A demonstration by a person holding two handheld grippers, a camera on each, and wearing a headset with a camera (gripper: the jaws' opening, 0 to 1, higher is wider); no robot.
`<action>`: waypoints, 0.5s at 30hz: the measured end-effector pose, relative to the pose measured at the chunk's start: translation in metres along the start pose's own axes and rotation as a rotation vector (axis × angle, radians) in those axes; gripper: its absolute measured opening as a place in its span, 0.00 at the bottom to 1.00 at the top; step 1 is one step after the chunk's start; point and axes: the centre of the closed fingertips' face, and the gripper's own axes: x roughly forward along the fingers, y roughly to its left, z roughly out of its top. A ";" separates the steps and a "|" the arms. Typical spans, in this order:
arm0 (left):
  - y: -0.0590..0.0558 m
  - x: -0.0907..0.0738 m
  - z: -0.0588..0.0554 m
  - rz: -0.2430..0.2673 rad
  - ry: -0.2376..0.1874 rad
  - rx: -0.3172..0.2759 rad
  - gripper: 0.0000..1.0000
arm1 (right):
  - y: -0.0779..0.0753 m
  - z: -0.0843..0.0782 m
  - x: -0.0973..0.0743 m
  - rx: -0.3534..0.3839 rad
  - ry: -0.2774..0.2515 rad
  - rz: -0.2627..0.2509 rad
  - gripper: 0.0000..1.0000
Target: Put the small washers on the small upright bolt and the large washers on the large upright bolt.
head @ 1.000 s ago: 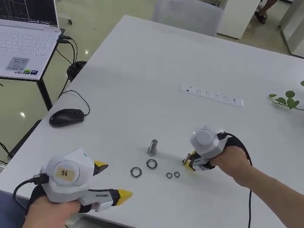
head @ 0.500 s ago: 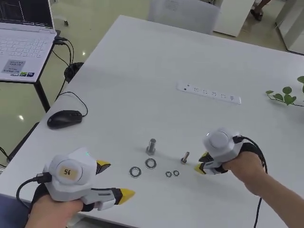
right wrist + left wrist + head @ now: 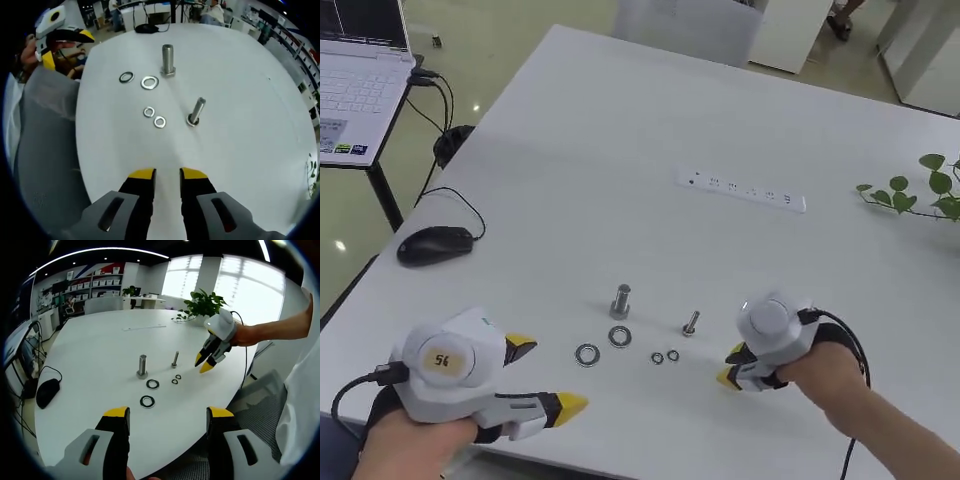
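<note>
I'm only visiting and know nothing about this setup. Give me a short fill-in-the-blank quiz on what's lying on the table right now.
1. Two large washers and ____ small washers lie flat on the table, none on a bolt yet.
2. The large bolt and small bolt both stand ____.
3. The fingers of the left gripper and right gripper have ____ tips.
4. Both grippers are holding ____.
Missing words: two; upright; yellow; nothing.
</note>
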 end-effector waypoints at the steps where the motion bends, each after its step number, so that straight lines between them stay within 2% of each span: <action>1: -0.001 0.000 0.000 -0.002 0.001 0.001 0.61 | 0.004 0.003 0.001 -0.006 -0.011 0.001 0.21; 8: -0.001 0.001 0.003 -0.003 -0.004 0.008 0.61 | 0.015 0.021 0.014 -0.024 -0.036 0.018 0.20; 10: 0.000 0.000 0.004 -0.003 -0.006 0.009 0.61 | 0.021 0.024 0.019 -0.034 -0.033 0.037 0.20; 12: 0.000 0.000 0.005 -0.003 -0.008 0.011 0.61 | 0.019 0.027 0.022 -0.071 -0.019 0.026 0.20; 15: 0.001 -0.001 0.005 0.001 -0.011 0.009 0.61 | 0.018 0.036 0.024 -0.080 -0.031 0.030 0.20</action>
